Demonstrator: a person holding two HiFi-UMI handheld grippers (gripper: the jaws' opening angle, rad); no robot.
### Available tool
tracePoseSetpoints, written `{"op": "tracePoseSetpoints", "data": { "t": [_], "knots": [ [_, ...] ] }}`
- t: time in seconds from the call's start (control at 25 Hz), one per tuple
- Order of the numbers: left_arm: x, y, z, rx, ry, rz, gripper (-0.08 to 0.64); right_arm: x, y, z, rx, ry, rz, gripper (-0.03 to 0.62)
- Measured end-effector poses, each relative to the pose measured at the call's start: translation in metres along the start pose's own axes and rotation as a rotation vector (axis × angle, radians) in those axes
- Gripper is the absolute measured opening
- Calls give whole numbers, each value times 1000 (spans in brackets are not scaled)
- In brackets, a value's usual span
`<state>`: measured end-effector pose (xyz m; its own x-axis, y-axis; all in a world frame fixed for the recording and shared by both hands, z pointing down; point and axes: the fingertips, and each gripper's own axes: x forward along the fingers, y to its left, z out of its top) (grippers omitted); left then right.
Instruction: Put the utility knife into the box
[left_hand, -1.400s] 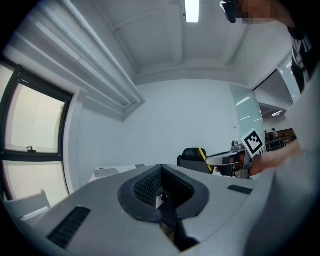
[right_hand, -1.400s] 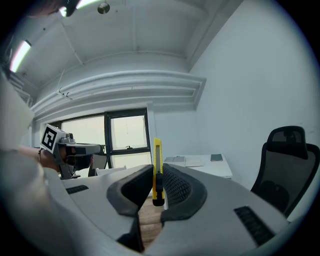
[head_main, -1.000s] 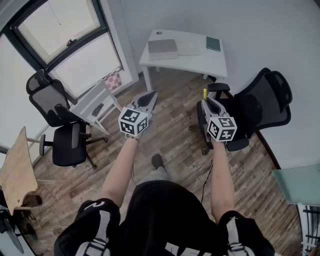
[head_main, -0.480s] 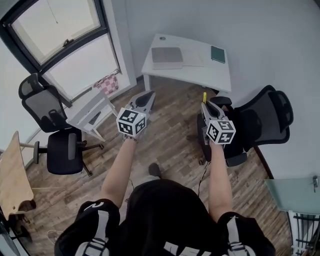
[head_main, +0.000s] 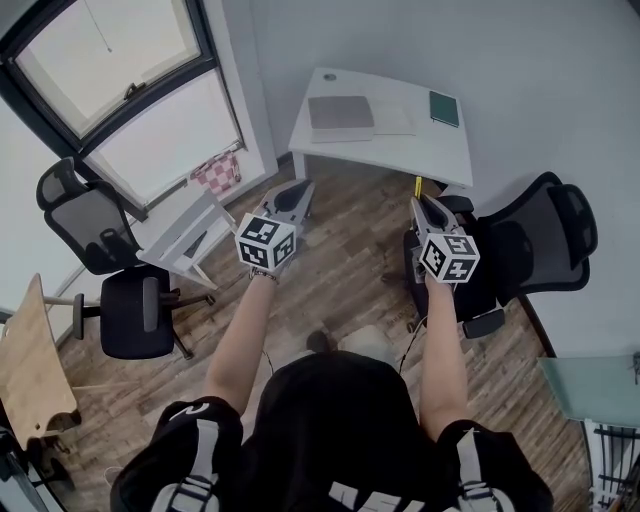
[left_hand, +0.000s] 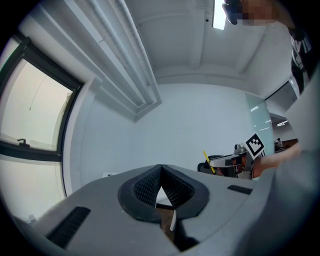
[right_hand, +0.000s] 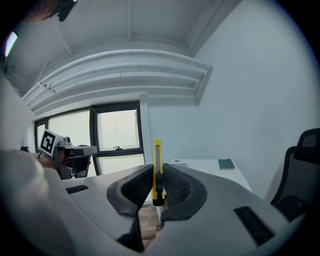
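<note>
Clamping the utility knife (right_hand: 157, 159) lengthwise, the right gripper (right_hand: 156, 176) points at the desk (head_main: 400, 146) ahead; the left gripper (left_hand: 161, 174) is clenched, empty.

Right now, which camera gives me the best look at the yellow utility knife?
The right gripper view: the utility knife stands upright at centre, clamped between the right gripper's jaws. The head view shows only its yellow tip past that gripper; the left gripper view shows a small, distant yellow sliver.
</note>
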<state>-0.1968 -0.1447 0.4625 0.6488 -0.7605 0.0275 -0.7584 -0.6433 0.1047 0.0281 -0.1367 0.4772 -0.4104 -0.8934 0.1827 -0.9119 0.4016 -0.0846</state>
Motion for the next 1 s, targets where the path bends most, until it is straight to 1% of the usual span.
{"op": "tracePoseSetpoints", "data": {
  "t": [0.28,0.48,0.8,1.0],
  "knots": [
    [16,8,-8,12,22,-10,25,12,-16,-4,14,-9,-13,72],
    [39,13,-14,17,38,-25,25,25,-33,-9,22,-8,-21,72],
    [100,33,-9,23,34,-50,25,66,-77,-1,30,-12,-37,72],
    [146,57,-5,31,41,-59,25,107,-110,14,28,-16,-41,72]
  ]
}}
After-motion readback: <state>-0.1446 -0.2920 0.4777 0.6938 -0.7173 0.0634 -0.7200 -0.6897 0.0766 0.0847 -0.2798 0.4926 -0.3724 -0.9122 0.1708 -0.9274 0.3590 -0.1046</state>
